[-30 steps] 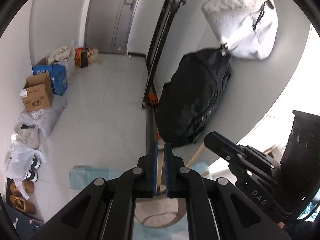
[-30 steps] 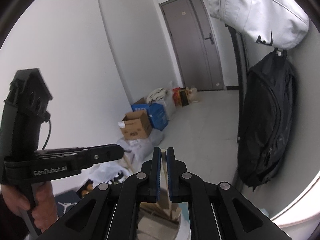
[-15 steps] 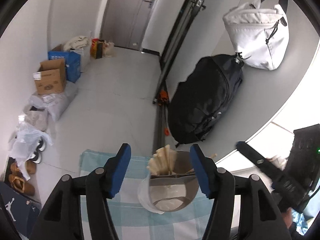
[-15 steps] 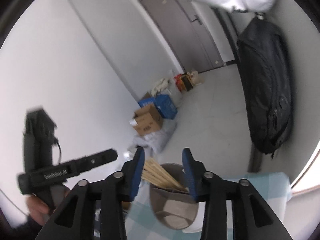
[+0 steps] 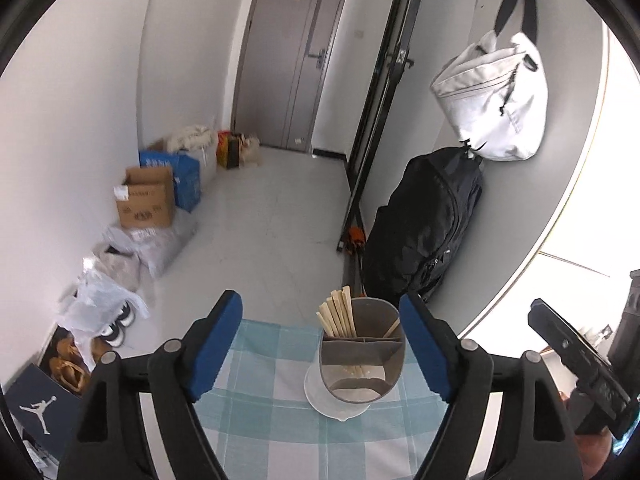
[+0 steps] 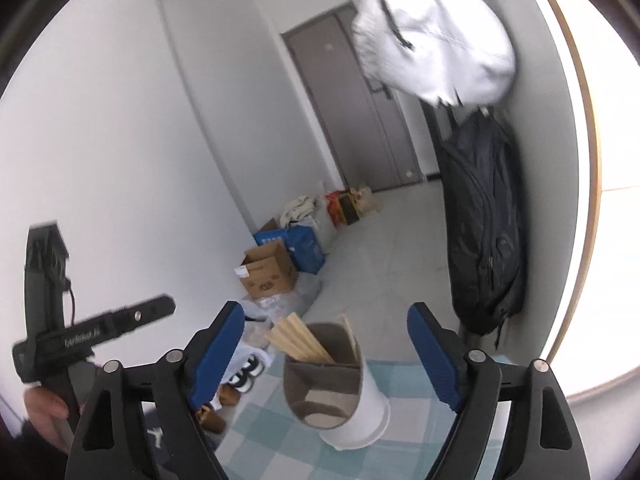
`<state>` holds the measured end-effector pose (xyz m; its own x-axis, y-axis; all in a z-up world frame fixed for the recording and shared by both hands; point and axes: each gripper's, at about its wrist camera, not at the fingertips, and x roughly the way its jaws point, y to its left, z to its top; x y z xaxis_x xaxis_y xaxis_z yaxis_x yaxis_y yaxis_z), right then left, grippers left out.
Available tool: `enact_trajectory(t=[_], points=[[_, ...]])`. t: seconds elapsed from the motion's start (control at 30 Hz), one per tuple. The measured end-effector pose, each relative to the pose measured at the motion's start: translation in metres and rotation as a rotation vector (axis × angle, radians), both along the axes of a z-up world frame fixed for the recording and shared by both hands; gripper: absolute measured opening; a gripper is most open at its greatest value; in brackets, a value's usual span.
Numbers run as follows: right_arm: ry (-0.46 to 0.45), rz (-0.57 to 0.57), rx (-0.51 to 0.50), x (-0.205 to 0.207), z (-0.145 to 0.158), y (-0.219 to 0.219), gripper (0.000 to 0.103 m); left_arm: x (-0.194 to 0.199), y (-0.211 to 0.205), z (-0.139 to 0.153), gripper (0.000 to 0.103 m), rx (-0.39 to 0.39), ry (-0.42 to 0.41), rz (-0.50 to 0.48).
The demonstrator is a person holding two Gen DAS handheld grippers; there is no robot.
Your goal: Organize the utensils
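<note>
A grey divided utensil holder (image 5: 362, 354) on a white base stands on the blue-checked tablecloth (image 5: 280, 412). Several wooden chopsticks (image 5: 338, 316) stand in its far compartment. My left gripper (image 5: 322, 344) hangs back from the holder, its jaws opening wide, nothing pressed between the blue pads (image 5: 218, 344). In the right wrist view the same holder (image 6: 332, 384) with the chopsticks (image 6: 298, 338) sits between and beyond my right gripper (image 6: 326, 352), whose jaws are also opening and hold nothing. Each gripper appears at the edge of the other's view, held by a hand (image 6: 40, 412).
The table ends just beyond the holder. On the floor past it lie cardboard boxes (image 5: 146, 200), plastic bags and shoes (image 5: 116, 320). A black backpack (image 5: 424, 224) and a white bag (image 5: 496, 96) hang on the right wall. A grey door (image 5: 292, 60) is at the far end.
Both grippers went from shut to wide open and drew back and up from the holder. The chopsticks that were between the jaws now stand in the holder.
</note>
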<state>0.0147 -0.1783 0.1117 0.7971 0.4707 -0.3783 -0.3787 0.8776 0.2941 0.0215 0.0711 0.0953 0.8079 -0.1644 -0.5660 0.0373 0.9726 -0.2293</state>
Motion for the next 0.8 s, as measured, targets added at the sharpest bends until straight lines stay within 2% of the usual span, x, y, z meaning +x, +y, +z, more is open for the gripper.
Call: enact_trajectory(t=[0.03, 0.1, 0.27, 0.37, 0.5, 0.8], points=[[-0.02, 0.004, -0.009, -0.007, 0.002, 0.002, 0.087, -0.005, -0.003, 0.001, 0.078, 0.007, -0.005, -0.002], [-0.057, 0.004, -0.026, -0.021, 0.005, 0.006, 0.097, -0.012, -0.004, 0.001, 0.078, 0.007, -0.001, -0.012], [-0.128, 0.018, -0.03, -0.049, 0.008, 0.007, 0.102, -0.036, -0.007, 0.004, 0.081, 0.018, -0.03, 0.005], [-0.165, 0.025, -0.031, -0.065, 0.007, 0.007, 0.103, -0.05, -0.009, 0.004, 0.093, 0.033, -0.072, 0.029], [-0.23, 0.03, -0.042, -0.085, 0.0, 0.007, 0.103, -0.065, -0.014, -0.001, 0.093, 0.065, -0.115, 0.039], [-0.257, 0.019, -0.051, -0.1, -0.034, 0.007, 0.103, -0.083, -0.017, -0.033, 0.094, 0.095, -0.162, 0.076]])
